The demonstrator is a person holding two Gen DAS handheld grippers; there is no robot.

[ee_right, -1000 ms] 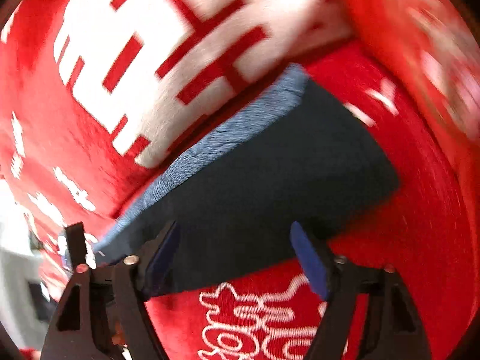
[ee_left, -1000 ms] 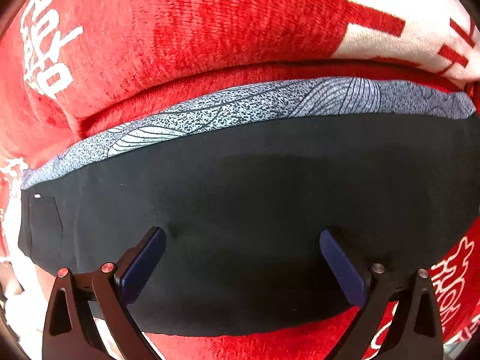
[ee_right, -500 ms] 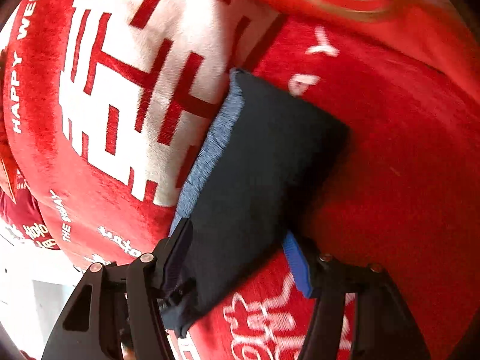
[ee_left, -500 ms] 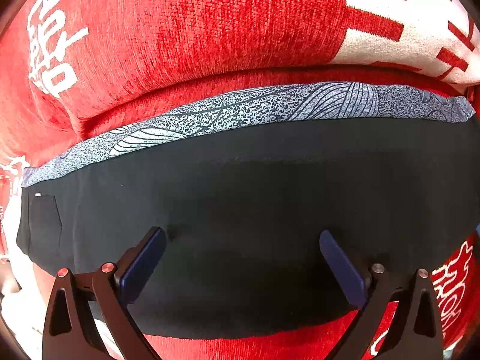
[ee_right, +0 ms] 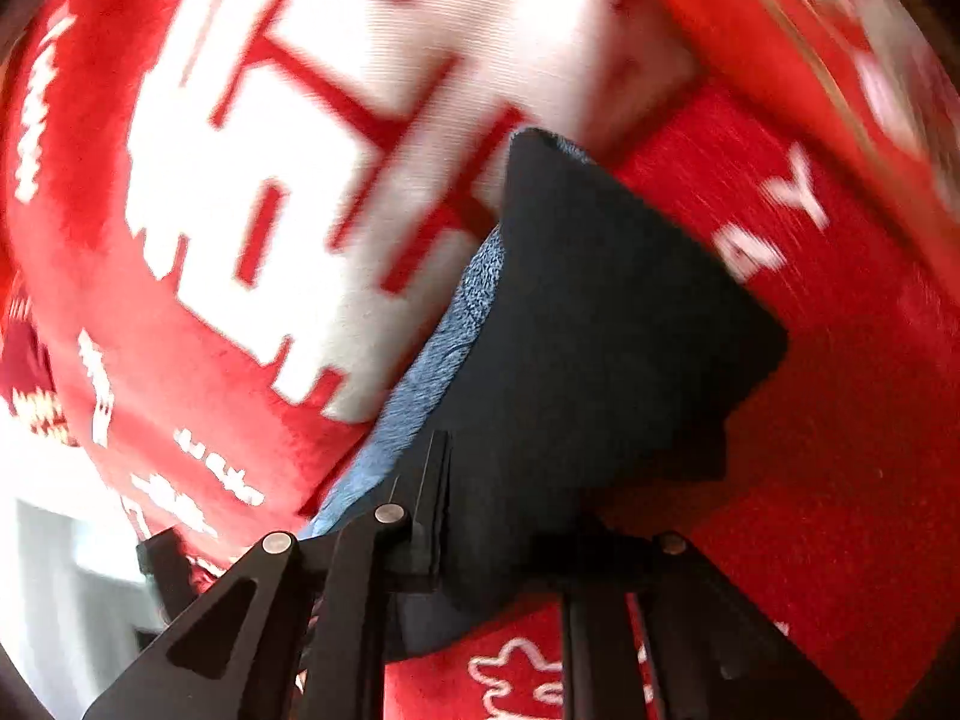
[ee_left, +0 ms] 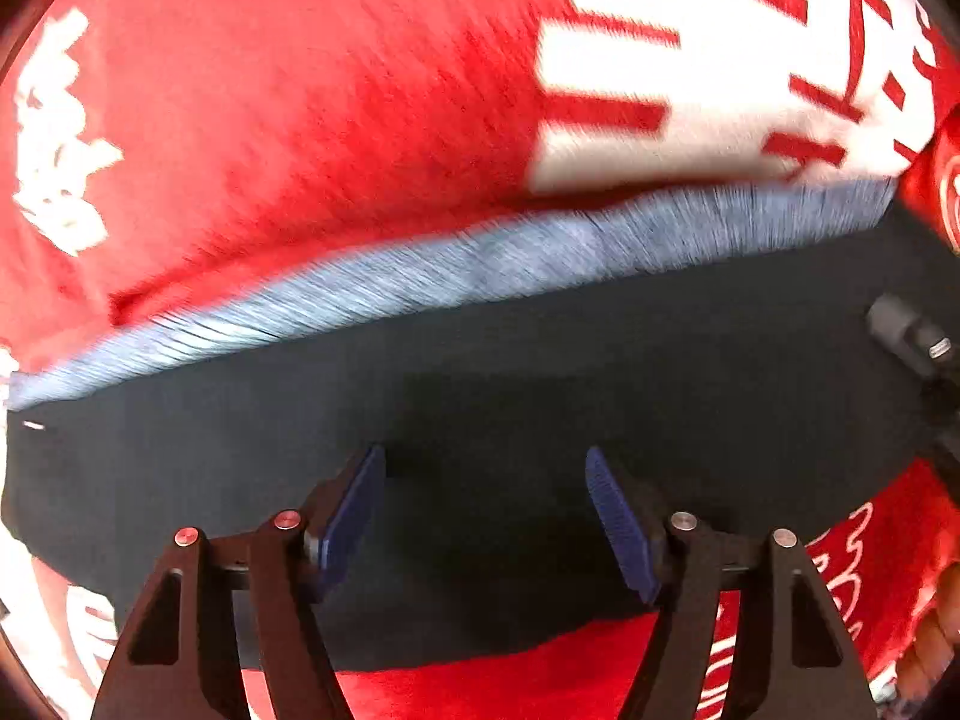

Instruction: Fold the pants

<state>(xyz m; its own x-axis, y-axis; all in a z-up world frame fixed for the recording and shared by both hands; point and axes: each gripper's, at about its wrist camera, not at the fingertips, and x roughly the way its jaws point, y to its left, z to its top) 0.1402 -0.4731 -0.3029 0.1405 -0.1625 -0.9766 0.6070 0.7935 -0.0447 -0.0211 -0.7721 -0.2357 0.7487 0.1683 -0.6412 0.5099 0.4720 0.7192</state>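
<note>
Jaws closing: R grips soft dark pants [ee_right: 600, 312].

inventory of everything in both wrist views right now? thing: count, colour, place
pants: 1, black, folded flat on the blanket, long edge across the left wrist view; one end bunched up in the right wrist view.
patterned band: 1, blue-grey, along the far edge of the pants.
blanket: 1, red with white characters and lettering, under everything.
pale strip: white-grey, bottom left of the right wrist view, too blurred to name.
left tongs: 1, black with blue pads, over the near edge of the pants, jaws have just been closing, cloth between them, pads not pressing.
right tongs: 1, black, jaws have just been closing, now clamped on the end of the pants.
</note>
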